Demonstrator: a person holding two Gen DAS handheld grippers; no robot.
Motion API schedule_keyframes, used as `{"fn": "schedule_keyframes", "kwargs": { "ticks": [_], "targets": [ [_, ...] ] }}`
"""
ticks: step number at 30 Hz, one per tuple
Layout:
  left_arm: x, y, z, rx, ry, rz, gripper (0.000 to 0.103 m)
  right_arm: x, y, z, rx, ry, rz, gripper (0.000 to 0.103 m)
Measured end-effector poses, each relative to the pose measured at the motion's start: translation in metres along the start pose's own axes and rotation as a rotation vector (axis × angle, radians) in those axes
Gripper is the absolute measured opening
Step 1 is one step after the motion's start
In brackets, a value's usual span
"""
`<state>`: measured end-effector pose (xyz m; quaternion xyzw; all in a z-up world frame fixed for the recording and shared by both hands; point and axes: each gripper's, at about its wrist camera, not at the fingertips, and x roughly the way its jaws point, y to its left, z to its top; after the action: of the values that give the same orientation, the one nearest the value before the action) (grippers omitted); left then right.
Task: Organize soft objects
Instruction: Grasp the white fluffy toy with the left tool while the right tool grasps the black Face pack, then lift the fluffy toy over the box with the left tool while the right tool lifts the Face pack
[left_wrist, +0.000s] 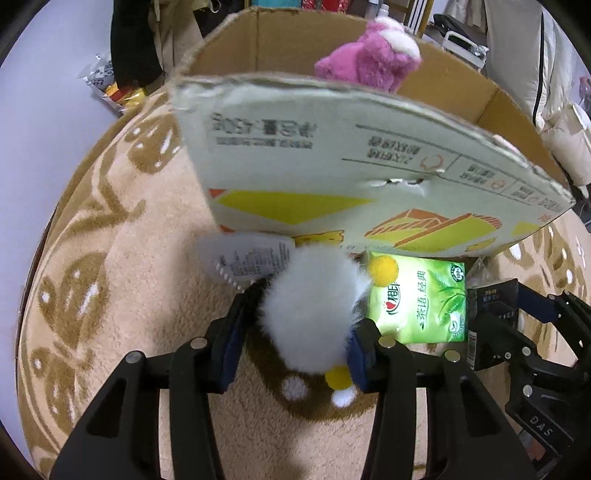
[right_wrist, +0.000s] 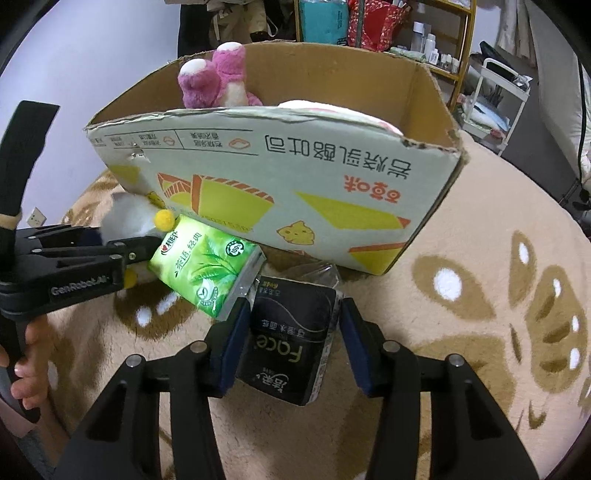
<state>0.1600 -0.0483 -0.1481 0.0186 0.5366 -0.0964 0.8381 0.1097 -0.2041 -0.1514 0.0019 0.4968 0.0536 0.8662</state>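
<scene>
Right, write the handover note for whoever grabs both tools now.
Left tool: shut on the white plush toy, low over the rug, in front of the cardboard box.
Right tool: fingers either side of the black tissue pack; grip cannot be confirmed.
Green tissue pack: on the rug against the box, between the two.
Done: pink plush in the box.
Left: white plush, black pack, green pack into the box.

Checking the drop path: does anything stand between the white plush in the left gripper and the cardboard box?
Only the cardboard box itself: its near wall rises directly ahead of the white plush toy in the left gripper, so it must clear the rim.
</scene>
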Motion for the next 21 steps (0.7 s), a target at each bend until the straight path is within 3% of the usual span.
{"fn": "schedule_keyframes", "kwargs": {
  "ticks": [4,5,6,7,15,21],
  "targets": [
    [-0.017,0.003,-0.003,-0.031,-0.032,-0.018,0.046,-0.010,-0.009,-0.002,0.026,-0.019,0.021,0.049],
    [-0.022,0.004,-0.005,-0.038,-0.042,-0.026,0.046,-0.014,-0.010,-0.002,0.026,-0.029,0.022,0.045],
    [-0.025,0.005,-0.006,-0.042,-0.048,-0.030,0.046,-0.019,-0.009,-0.002,0.017,-0.043,0.022,0.030],
    [-0.028,0.007,-0.006,-0.045,-0.054,-0.032,0.046,-0.021,-0.010,-0.002,0.010,-0.050,0.021,0.027],
    [-0.047,0.010,-0.014,-0.053,-0.080,-0.021,0.046,-0.023,-0.006,-0.007,0.008,-0.050,0.045,0.024],
    [-0.052,0.022,-0.013,-0.059,-0.108,-0.008,0.046,-0.037,-0.006,-0.008,0.008,-0.105,-0.008,0.023]
  ]
}}
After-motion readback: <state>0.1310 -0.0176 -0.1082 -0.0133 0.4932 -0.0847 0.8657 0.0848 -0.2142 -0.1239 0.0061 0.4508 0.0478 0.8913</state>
